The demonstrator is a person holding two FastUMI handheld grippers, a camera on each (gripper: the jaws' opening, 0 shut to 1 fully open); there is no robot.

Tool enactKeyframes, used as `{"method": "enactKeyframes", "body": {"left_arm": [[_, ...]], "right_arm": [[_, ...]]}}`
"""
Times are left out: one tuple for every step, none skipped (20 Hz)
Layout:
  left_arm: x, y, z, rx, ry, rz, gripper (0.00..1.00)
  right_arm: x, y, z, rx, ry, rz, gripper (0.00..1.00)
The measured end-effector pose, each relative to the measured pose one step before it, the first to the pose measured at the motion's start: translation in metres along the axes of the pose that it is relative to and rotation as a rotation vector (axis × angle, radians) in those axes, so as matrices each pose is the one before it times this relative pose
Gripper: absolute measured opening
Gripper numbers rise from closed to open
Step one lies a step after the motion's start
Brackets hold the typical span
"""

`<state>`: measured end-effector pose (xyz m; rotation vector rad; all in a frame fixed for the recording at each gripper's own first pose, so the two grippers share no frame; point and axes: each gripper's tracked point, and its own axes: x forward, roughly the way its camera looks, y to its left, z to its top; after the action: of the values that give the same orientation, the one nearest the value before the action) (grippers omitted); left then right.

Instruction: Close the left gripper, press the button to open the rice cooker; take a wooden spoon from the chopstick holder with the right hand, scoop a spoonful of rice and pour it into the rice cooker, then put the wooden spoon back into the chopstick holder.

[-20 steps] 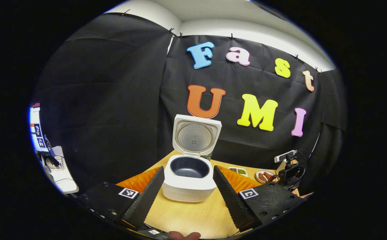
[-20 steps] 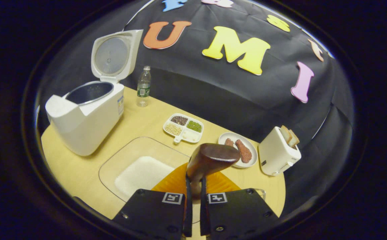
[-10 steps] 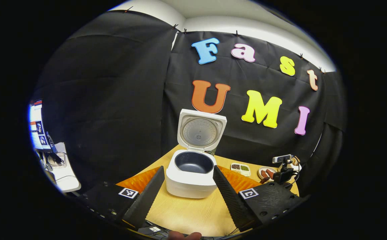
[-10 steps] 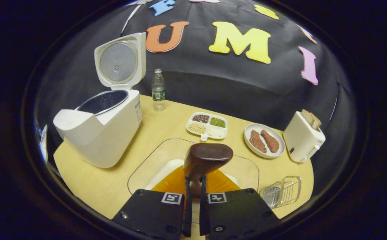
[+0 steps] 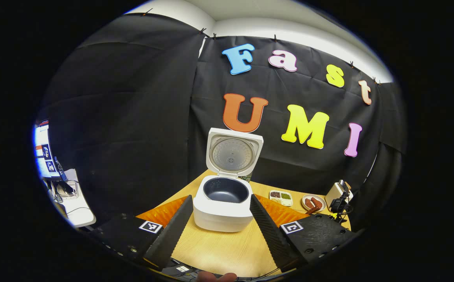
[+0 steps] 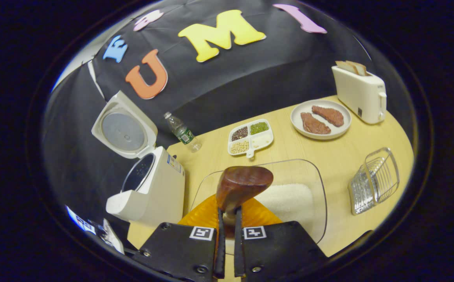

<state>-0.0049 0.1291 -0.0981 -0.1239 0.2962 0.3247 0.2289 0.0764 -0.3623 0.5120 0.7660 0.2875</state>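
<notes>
Two fingers of the left gripper point(image 5: 221, 227) stand spread wide apart in the left gripper view, grasping nothing, with the white rice cooker point(image 5: 223, 209) seen between them farther off on the table point(image 5: 219, 250). Its lid point(image 5: 233, 152) stands raised and the dark inner pot point(image 5: 226, 190) is bare.

In the right gripper view, going left to right: the rice cooker point(image 6: 152, 192) sits at the left with its lid up, a water bottle point(image 6: 182, 132) behind it, then a divided dish of beans point(image 6: 250, 137). At the centre, the right gripper point(image 6: 227, 235) has its fingers clenched close on the handle of the wooden spoon point(image 6: 240, 186), whose bowl rises above a clear tray of rice point(image 6: 289, 199). Farther right are a plate with meat point(image 6: 321, 119), a toaster point(image 6: 360, 94) and the wire chopstick holder point(image 6: 375, 180) near the table's edge.
</notes>
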Motion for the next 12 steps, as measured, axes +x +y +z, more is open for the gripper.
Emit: {"method": "enactKeyframes", "body": {"left_arm": [[-0.00038, -0.00209, 0.00107, 0.00342, 0.00014, -0.00218, 0.94], [-0.00115, -0.00211, 0.00000, 0.00452, 0.00197, -0.00180, 0.94], [-0.00058, -0.00221, 0.00067, 0.00411, 0.00173, -0.00182, 0.94], [-0.00108, -0.00243, 0.00072, 0.00178, 0.00161, -0.00218, 0.94], [-0.00069, -0.00154, 0.00090, 0.00029, -0.00074, 0.00301, 0.94], [0.00029, -0.00189, 0.00205, -0.00211, -0.00608, 0.00205, 0.94], [-0.00093, -0.00110, 0.00156, -0.00213, -0.00556, 0.00069, 0.94], [-0.00073, -0.00282, 0.00088, -0.00071, -0.00377, -0.00006, 0.94], [-0.00035, -0.00167, -0.00039, -0.00009, -0.00145, -0.00434, 0.94], [-0.00108, -0.00183, 0.00007, 0.00135, -0.00216, -0.00462, 0.94], [0.00002, -0.00371, -0.00088, 0.00322, -0.00323, -0.00752, 0.94], [-0.00029, -0.00189, 0.00061, 0.00394, -0.00303, -0.00521, 0.94]], "right_arm": [[-0.00032, -0.00504, 0.00091, 0.06387, -0.00062, 0.01409, 0.14], [-0.00163, -0.00373, 0.00188, 0.06752, -0.00733, 0.01998, 0.14], [-0.00270, -0.00318, 0.00480, 0.06254, -0.01235, 0.02428, 0.14], [-0.00401, -0.00231, 0.00557, 0.05817, -0.01473, 0.02214, 0.14], [-0.00439, -0.00339, 0.00675, 0.05162, -0.01434, 0.01794, 0.14], [-0.00592, -0.00361, 0.00399, 0.03720, -0.01315, 0.01246, 0.14], [-0.00616, -0.00224, 0.00583, 0.02597, -0.01231, 0.01077, 0.14], [-0.00784, -0.00095, 0.00554, 0.01918, -0.01329, 0.00973, 0.14], [-0.00580, 0.00173, 0.00735, 0.01876, -0.01251, 0.01606, 0.14], [-0.00717, 0.00337, 0.00582, 0.02042, -0.01321, 0.02103, 0.14], [-0.00648, 0.00452, 0.00761, 0.02237, -0.01117, 0.01975, 0.14], [-0.00686, 0.00609, 0.00558, 0.01902, -0.01092, 0.01743, 0.14]]}}
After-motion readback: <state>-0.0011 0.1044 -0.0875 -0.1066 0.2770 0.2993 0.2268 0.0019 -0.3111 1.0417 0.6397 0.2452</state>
